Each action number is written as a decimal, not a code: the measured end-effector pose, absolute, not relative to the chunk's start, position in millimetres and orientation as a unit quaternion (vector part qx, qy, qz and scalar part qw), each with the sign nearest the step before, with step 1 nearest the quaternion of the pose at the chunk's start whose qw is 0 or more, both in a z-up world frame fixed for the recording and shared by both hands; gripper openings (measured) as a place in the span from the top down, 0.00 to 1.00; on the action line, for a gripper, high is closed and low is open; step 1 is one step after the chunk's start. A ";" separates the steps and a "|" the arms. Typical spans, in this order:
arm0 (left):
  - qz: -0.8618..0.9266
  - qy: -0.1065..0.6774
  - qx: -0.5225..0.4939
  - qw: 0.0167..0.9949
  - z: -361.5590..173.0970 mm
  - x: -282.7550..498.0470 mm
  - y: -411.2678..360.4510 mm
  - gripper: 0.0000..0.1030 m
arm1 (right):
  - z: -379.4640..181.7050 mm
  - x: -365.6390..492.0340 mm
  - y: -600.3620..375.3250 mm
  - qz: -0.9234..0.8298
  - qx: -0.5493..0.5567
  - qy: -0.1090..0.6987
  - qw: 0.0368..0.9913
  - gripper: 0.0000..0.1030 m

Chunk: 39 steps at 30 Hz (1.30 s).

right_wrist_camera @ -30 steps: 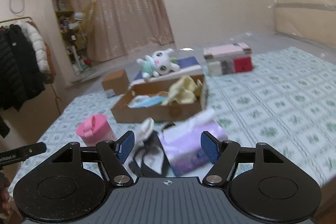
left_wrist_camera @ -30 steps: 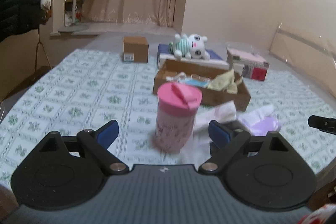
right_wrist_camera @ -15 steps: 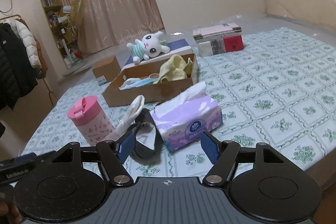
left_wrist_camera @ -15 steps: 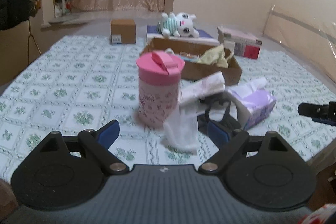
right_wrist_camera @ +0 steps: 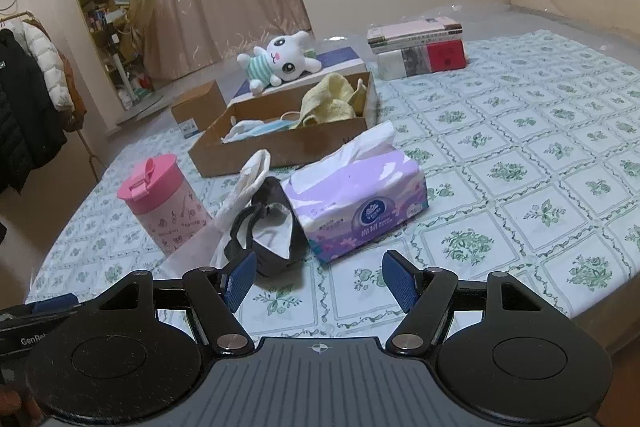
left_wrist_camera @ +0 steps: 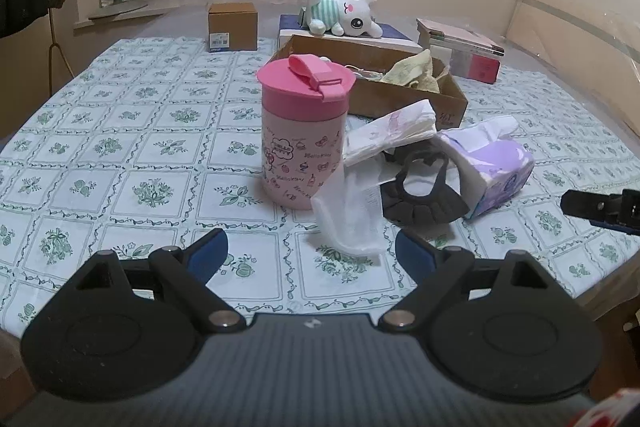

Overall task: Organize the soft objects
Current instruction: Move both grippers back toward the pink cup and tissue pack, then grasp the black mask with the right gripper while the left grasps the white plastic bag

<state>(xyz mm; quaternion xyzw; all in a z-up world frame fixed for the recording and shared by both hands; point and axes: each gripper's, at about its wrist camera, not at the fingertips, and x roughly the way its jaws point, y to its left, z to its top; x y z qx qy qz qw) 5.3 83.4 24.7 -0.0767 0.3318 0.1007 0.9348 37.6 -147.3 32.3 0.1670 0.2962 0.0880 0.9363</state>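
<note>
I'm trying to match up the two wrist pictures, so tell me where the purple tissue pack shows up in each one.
Left wrist view: the purple tissue pack lies right of centre, just right of the black face mask.
Right wrist view: the pack sits in the middle, ahead of the open fingers, with the mask at its left.
Shared landmark: the pink cup, left of both in each view.
</note>
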 end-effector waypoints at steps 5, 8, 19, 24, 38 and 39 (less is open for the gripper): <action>0.098 0.336 -0.086 0.933 22.2 9.7 90.1 0.14 | 27.2 44.3 -141.0 0.095 0.162 0.305 0.934 0.32; 0.098 0.336 -0.087 0.933 20.6 14.7 92.4 0.14 | 22.5 50.9 -136.1 0.102 0.160 0.313 0.931 0.32; 0.086 0.349 -0.082 0.930 6.2 44.3 100.6 0.14 | -4.4 89.9 -113.8 0.131 0.165 0.343 0.915 0.32; 0.078 0.356 -0.082 0.928 -3.1 59.7 104.9 0.15 | -20.5 109.4 -105.0 0.135 0.181 0.351 0.909 0.32; 0.044 0.372 -0.061 0.925 -27.8 84.8 108.9 0.23 | -42.7 143.6 -93.9 0.141 0.219 0.355 0.898 0.81; 0.041 0.371 -0.061 0.926 -28.5 85.9 107.8 0.23 | -42.4 142.8 -93.8 0.143 0.217 0.355 0.898 0.87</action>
